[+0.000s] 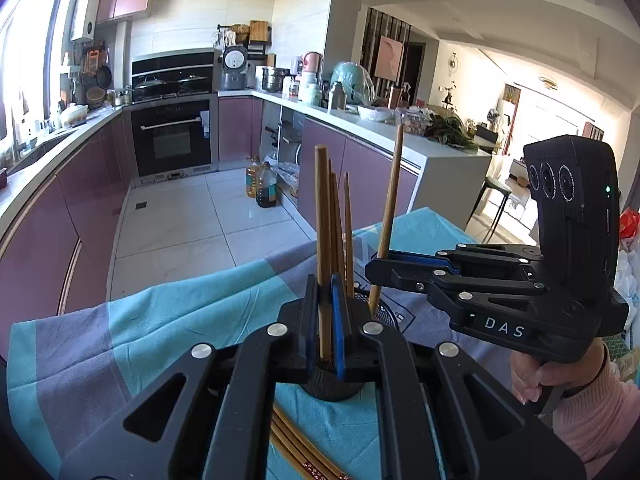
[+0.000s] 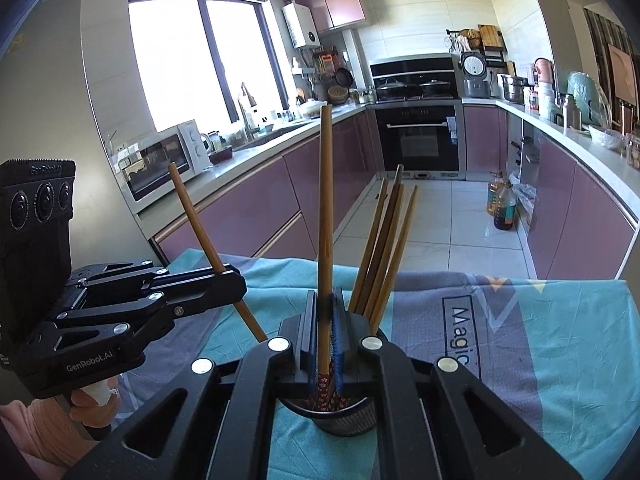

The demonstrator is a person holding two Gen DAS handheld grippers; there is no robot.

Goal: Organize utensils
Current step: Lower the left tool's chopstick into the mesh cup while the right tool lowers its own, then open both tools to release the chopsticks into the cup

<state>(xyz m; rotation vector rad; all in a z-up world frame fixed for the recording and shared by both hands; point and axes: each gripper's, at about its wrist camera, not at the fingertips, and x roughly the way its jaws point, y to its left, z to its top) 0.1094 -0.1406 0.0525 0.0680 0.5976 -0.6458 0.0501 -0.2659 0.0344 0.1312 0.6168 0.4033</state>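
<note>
1. The left gripper is clenched on one chopstick, which stands nearly upright between its pads, lower end over the round black holder.
2. The right gripper is likewise clamped on a second chopstick, its patterned lower end dipping into the holder's mouth.
3. Several more chopsticks already lean inside the holder, fanned toward the right in the right wrist view.
4. The holder sits on a table covered with a blue and grey cloth.
5. A few loose chopsticks lie flat on the cloth below the left gripper.
6. A hand in a pink sleeve grips the right gripper's handle.
</note>
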